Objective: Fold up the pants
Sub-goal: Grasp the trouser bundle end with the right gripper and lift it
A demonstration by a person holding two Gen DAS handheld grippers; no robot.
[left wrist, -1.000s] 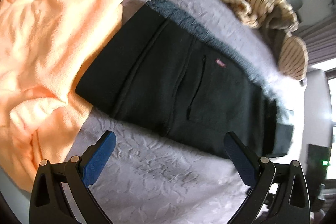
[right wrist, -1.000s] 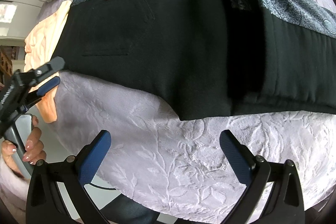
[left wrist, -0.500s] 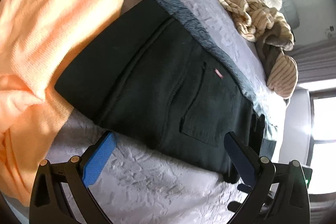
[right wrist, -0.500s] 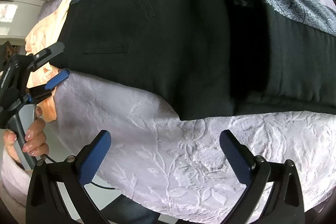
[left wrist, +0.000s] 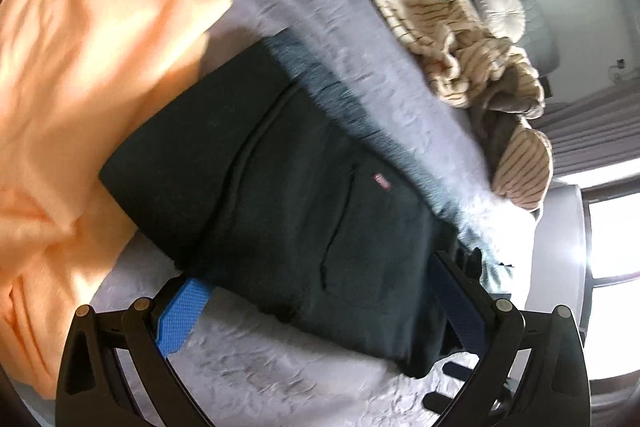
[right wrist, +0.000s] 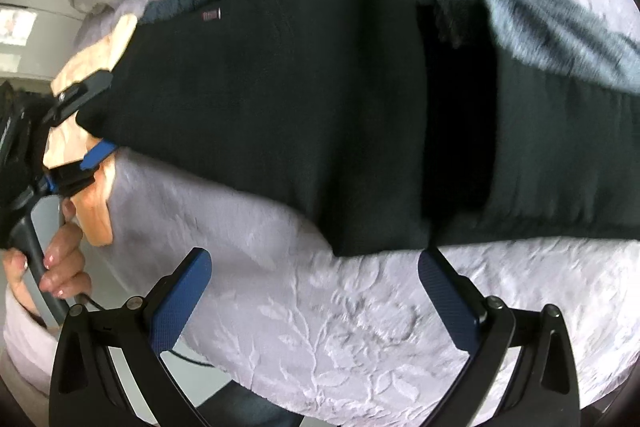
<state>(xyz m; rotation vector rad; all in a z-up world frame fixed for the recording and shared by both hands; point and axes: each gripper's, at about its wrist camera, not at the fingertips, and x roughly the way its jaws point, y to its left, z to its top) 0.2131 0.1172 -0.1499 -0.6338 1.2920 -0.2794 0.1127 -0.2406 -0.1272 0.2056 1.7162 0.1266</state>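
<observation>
Lavender embossed bedspread [right wrist: 360,327]; bright window [left wrist: 612,235], grey curtain [left wrist: 592,135].

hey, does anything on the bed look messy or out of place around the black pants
Mostly the surroundings. A crumpled orange blanket lies against one end of the black pants, and a striped garment is heaped at the bed's far side. The pants themselves lie flat and folded.
</observation>
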